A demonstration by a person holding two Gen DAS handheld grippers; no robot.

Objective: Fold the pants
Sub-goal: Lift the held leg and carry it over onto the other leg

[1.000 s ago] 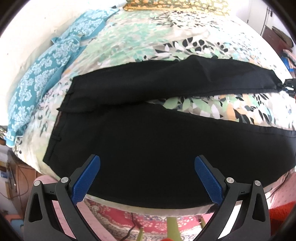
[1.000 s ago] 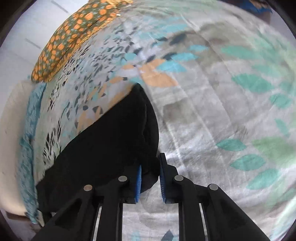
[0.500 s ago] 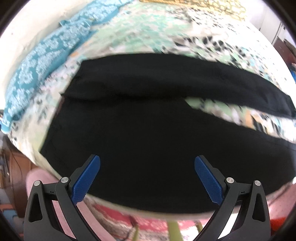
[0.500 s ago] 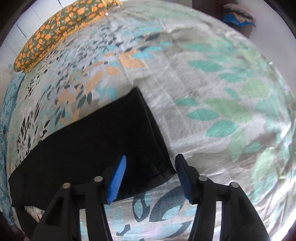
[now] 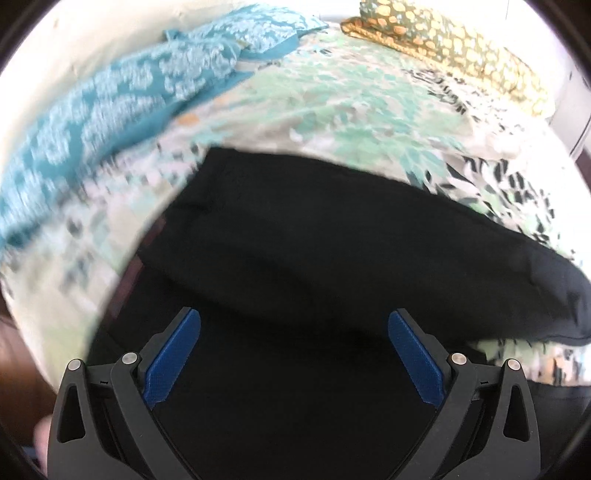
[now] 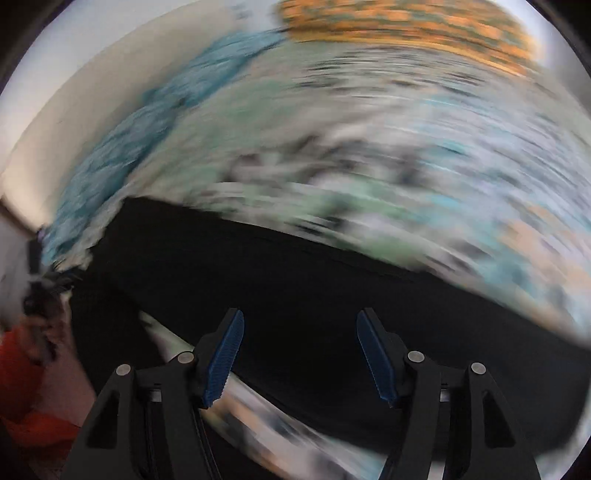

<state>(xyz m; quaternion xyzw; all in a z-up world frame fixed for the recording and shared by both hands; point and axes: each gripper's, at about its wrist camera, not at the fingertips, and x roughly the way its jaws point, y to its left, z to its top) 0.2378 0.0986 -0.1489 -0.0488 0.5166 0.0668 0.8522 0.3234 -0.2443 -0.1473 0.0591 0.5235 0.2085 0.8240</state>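
Note:
Black pants [image 5: 314, 229] lie spread on a bed with a leaf-print sheet [image 5: 332, 103], one leg stretching off to the right. My left gripper [image 5: 293, 314] hovers open just over the upper part of the pants, near the waist end, with nothing between its blue pads [image 5: 173, 354]. The right wrist view is heavily blurred. There the pants [image 6: 295, 273] cross the frame as a dark band. My right gripper [image 6: 300, 314] is above that band, its jaws opening, with no cloth between its pads.
A teal patterned cloth [image 5: 122, 92] lies along the bed's far left side by the wall. An orange-spotted pillow [image 5: 443, 33] sits at the head of the bed. An orange-red blur [image 6: 22, 369] shows at the lower left of the right wrist view.
My right gripper let go of the pant-leg hem, opened, and swung away fast over the leg. My left gripper, still open, moved lower and closer over the pants' waist end.

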